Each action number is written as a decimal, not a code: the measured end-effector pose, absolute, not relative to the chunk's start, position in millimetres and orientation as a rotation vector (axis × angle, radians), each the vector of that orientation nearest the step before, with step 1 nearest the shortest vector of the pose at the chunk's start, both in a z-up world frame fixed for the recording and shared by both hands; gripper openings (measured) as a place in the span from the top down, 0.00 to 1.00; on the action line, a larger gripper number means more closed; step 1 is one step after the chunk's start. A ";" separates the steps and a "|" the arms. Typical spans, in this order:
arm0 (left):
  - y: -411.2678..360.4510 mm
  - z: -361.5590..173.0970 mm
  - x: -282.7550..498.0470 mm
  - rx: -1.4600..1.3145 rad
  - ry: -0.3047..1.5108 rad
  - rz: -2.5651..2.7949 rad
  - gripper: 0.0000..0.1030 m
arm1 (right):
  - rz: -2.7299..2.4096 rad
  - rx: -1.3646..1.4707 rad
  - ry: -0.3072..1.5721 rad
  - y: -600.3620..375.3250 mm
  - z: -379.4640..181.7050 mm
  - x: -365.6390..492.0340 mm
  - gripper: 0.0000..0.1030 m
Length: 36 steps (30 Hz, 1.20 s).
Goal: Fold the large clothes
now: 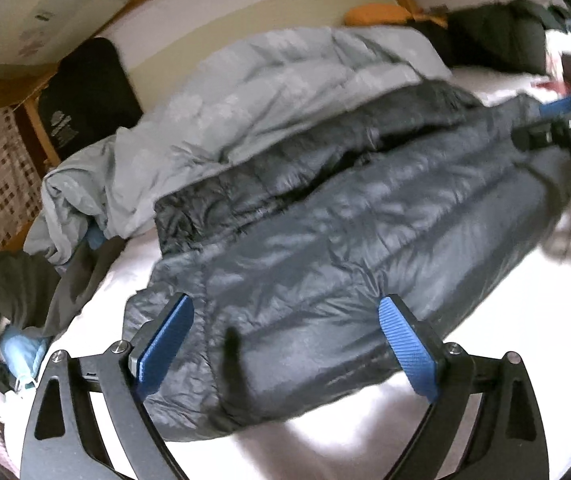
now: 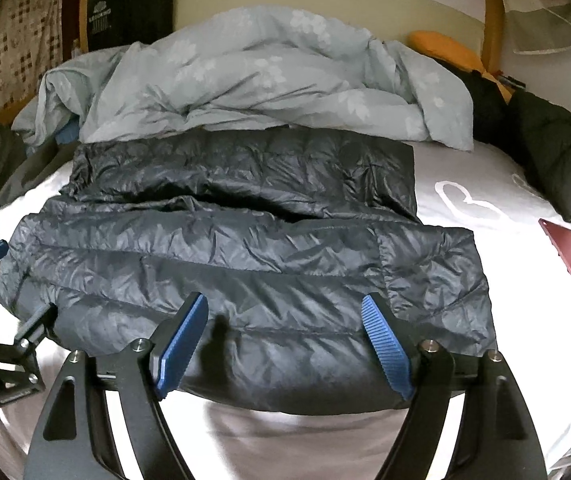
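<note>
Far beyond your right gripper, upper left: black bag bearing a pale logo; its lettering is too blurred to read.

A white-sheeted bed with a wooden headboard and rumpled pale-blue duvet

Your dark quilted down jacket lies flat on the white bed sheet, folded lengthwise, its shiny navy shell wrinkled. You can see a darker quilted layer showing along its far edge, which touches the heaped pale floral duvet.
</note>
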<state>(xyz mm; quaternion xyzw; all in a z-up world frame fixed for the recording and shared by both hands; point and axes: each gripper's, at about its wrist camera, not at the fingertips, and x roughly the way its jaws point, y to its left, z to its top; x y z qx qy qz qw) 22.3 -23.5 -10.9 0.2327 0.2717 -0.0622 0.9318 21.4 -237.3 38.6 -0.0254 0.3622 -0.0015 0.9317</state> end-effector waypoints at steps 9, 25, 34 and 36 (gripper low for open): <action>-3.8 -27.7 18.6 0.398 0.716 -0.125 0.09 | 0.065 -0.223 0.841 -215.6 3.5 -5.9 0.22; 35.3 -38.4 47.5 0.432 0.790 0.073 0.07 | -0.288 -0.536 0.889 -236.5 -25.6 14.6 0.17; 68.3 -30.4 54.4 0.234 0.823 0.045 0.15 | -0.317 -0.298 0.929 -285.0 -8.5 22.4 0.28; 67.0 -30.0 54.0 0.236 0.821 0.040 0.18 | -0.280 -0.259 0.954 -287.4 -9.9 23.7 0.43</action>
